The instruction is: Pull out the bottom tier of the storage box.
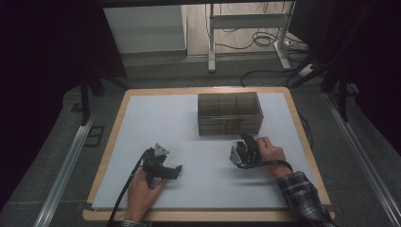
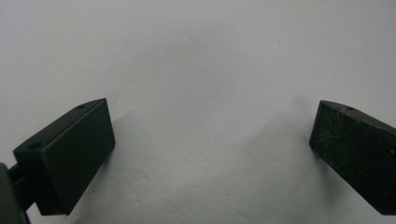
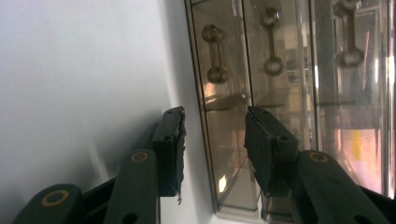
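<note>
Nearest you, your left hand-held gripper (image 1: 177, 169) is resting low on the white surface (image 1: 156, 118), jaws standing wide apart with nothing between them. In the left gripper view its two black pads (image 2: 70, 158) are framing only bare white sheet. It is parked well apart from the work, likely so as to leave the approach free for the other hand.

Your right hand (image 1: 272, 152) is carrying the right hand-held gripper (image 1: 245, 139) just in front of the clear drawer box (image 1: 230, 113), nose pointing at the box's near face. The jaws are narrowed to a partial gap. In the right gripper view, rolled on its side, they are straddling the box's front edge: one fingertip (image 3: 173, 135) over the white sheet, the other (image 3: 261, 140) in front of the tinted panel. Whether either pad is touching the box, you cannot tell; nothing is clamped.

Farther along that face, small dumbbell-shaped handles (image 3: 214, 53) are showing, one per drawer. Judging by the narrowed gap and the line of approach, you are setting up to pinch a handle or a drawer front; the gap looks sized for something slim.

The box itself is sitting toward the far middle of the surface, square to its edge, drawers facing you. Beyond the surface, a desk frame (image 1: 246, 28) and loose cables (image 1: 265, 40) are lying on the floor.
</note>
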Demonstrator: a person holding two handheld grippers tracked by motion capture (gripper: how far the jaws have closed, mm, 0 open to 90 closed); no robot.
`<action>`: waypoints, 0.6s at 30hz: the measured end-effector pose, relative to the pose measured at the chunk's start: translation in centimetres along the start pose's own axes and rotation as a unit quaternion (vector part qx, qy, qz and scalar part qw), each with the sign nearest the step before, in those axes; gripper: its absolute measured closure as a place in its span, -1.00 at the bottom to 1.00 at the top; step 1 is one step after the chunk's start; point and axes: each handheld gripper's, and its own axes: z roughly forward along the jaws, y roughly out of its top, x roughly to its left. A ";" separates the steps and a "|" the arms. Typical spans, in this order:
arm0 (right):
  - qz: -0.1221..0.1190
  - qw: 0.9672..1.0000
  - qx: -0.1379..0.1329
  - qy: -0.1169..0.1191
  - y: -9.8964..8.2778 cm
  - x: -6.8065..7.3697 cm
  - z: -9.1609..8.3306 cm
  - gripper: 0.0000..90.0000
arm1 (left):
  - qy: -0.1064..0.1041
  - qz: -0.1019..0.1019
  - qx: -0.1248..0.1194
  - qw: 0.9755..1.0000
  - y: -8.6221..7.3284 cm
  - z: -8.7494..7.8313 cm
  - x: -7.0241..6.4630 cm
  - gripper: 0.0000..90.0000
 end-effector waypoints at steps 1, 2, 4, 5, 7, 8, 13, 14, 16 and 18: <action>-0.005 1.000 -0.001 0.000 0.1 0.0 0.1 0.31 | 0.000 0.000 0.000 1.000 0.0 0.0 0.0 -1.00; -0.010 1.000 0.002 -0.004 0.4 0.2 0.3 0.32 | 0.000 0.000 0.000 1.000 0.0 0.0 0.0 -1.00; -0.021 1.000 0.002 -0.007 0.7 0.4 0.6 0.36 | 0.000 0.000 0.000 1.000 0.0 0.0 0.0 -1.00; -0.028 1.000 0.003 -0.012 0.9 0.4 0.8 0.39 | 0.000 0.000 0.000 1.000 0.0 0.0 0.0 -1.00; -0.039 0.999 0.003 -0.015 1.2 0.6 1.2 0.43 | 0.000 0.000 0.000 1.000 0.0 0.0 0.0 -1.00; -0.041 0.999 -0.001 0.008 1.3 0.5 1.5 0.45 | 0.000 0.000 0.000 1.000 0.0 0.0 0.0 -1.00; -0.062 0.997 0.011 -0.037 2.0 0.9 2.2 0.53 | 0.000 0.000 0.000 1.000 0.0 0.0 0.0 -1.00; -0.064 0.997 0.008 -0.049 2.1 1.0 2.4 0.55 | 0.000 -0.001 0.000 1.000 0.0 0.0 0.0 -1.00; -0.069 0.997 0.014 -0.042 2.2 1.0 2.6 0.57 | 0.000 -0.001 0.000 1.000 0.0 0.0 0.0 -1.00; -0.075 0.996 0.015 -0.041 2.4 1.0 2.8 0.58 | 0.000 -0.001 0.000 1.000 0.0 0.0 0.0 -1.00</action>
